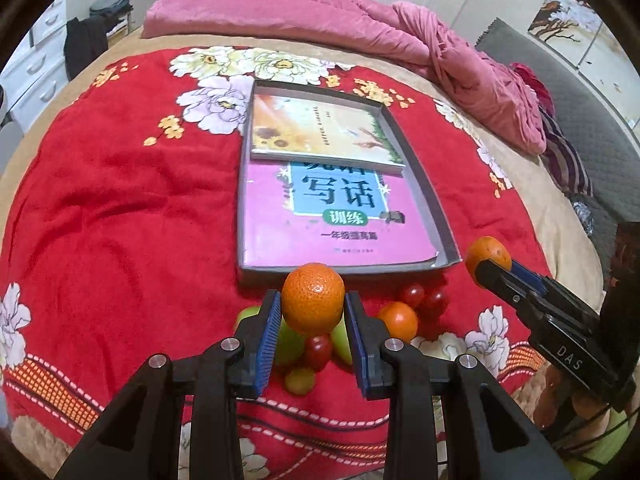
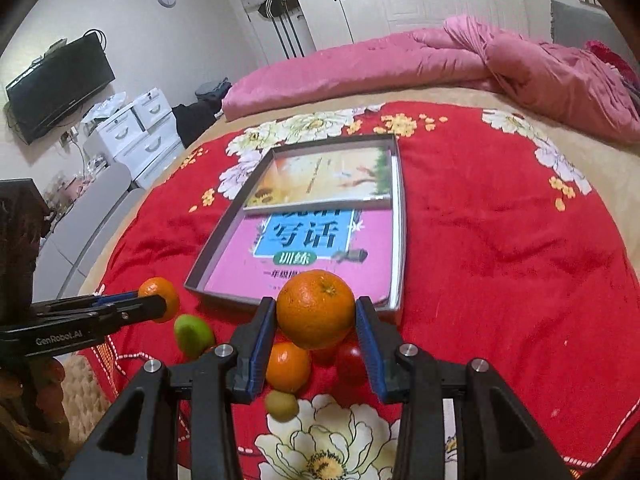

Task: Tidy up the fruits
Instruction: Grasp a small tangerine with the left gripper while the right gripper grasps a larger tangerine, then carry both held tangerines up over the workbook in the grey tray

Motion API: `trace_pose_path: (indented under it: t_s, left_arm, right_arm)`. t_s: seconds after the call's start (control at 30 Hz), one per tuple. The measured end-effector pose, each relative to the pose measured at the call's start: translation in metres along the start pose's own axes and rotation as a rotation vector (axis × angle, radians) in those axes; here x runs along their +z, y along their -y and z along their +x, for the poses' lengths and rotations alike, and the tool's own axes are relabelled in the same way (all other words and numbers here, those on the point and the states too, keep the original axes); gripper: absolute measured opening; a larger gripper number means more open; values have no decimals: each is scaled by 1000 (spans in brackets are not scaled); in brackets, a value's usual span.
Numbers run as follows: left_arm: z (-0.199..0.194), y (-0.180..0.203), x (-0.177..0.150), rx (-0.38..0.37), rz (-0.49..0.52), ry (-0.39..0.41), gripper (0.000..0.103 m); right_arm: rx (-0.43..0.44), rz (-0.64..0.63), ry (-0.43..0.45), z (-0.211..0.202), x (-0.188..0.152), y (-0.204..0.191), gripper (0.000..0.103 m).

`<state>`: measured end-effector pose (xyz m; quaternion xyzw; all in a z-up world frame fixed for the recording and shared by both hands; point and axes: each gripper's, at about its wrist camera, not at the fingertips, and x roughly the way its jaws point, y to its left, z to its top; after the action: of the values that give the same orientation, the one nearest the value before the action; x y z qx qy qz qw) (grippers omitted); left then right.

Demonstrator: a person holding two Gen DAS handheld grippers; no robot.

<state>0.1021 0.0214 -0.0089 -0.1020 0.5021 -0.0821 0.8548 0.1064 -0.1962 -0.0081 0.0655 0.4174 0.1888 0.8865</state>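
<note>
My left gripper [image 1: 312, 299] is shut on a small orange [image 1: 313, 308], held above a heap of fruit on the red blanket. The heap holds green fruits [image 1: 290, 344], red tomatoes [image 1: 424, 298], another orange [image 1: 399, 320] and a small green fruit [image 1: 299, 381]. My right gripper [image 2: 316, 314] is shut on a bigger orange [image 2: 315, 306], also lifted over the heap, where an orange [image 2: 288, 366], a tomato [image 2: 351, 360] and a green fruit [image 2: 193, 334] lie. Each gripper shows in the other's view: the right gripper [image 1: 493, 264] at the right, the left gripper [image 2: 159, 303] at the left.
Just beyond the fruit lies a shallow grey tray [image 1: 425, 184] holding two books, a pink one [image 1: 280, 216] under a yellow one [image 1: 316, 128]. A pink duvet [image 1: 400, 32] is bunched at the far side of the bed. White drawers [image 2: 136, 128] stand left.
</note>
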Motion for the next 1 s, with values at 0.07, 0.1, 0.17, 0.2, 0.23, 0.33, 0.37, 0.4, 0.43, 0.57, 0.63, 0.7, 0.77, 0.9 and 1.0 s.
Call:
trace_pose_path:
  t_s: [0.07, 0.1, 0.17, 0.2, 0.23, 0.33, 0.37, 0.4, 0.43, 0.57, 0.63, 0.7, 0.77, 0.9, 1.0]
  left_arm:
    - [2, 4, 4, 6, 5, 4, 33]
    - [3, 5, 6, 5, 3, 7, 33]
    - [4, 6, 10, 3, -1, 12, 33]
    - [5, 7, 13, 7, -2, 18, 33]
    - [6, 8, 14, 12, -2, 21, 33]
    - [11, 8, 21, 13, -9, 23, 33]
    - [13, 8, 23, 13, -10, 24, 33]
    - [16, 8, 25, 16, -13, 26, 33]
    - [19, 7, 27, 20, -15, 25, 33]
    - [32, 5, 35, 29, -28, 19, 33]
    - [38, 4, 38, 32, -29, 16, 33]
    - [45, 3, 40, 45, -26, 10, 33]
    - [52, 2, 42, 49, -27, 3, 33]
    - [61, 3, 44, 51, -17, 2, 33]
    - [68, 3, 43, 51, -8, -3, 33]
  right_arm:
    - [-2, -4, 6, 0, 3, 0, 41]
    - [-2, -5, 8, 1, 4, -1, 41]
    - [-3, -6, 12, 2, 8, 0, 41]
    - [-5, -9, 16, 3, 9, -1, 41]
    - [-8, -12, 19, 3, 11, -1, 41]
    - [-15, -22, 26, 5, 15, -1, 40]
    - [-19, -23, 26, 7, 16, 0, 40]
    - [-21, -23, 27, 7, 17, 0, 41]
    - [-22, -23, 26, 9, 17, 0, 41]
    - [-36, -22, 24, 15, 20, 4, 40]
    - [-42, -20, 23, 17, 22, 5, 41]
    - [-48, -20, 23, 19, 23, 7, 41]
    - [-56, -20, 23, 21, 24, 9, 40]
    - [-68, -25, 22, 25, 26, 11, 41]
    - [-79, -37, 24, 26, 28, 10, 41]
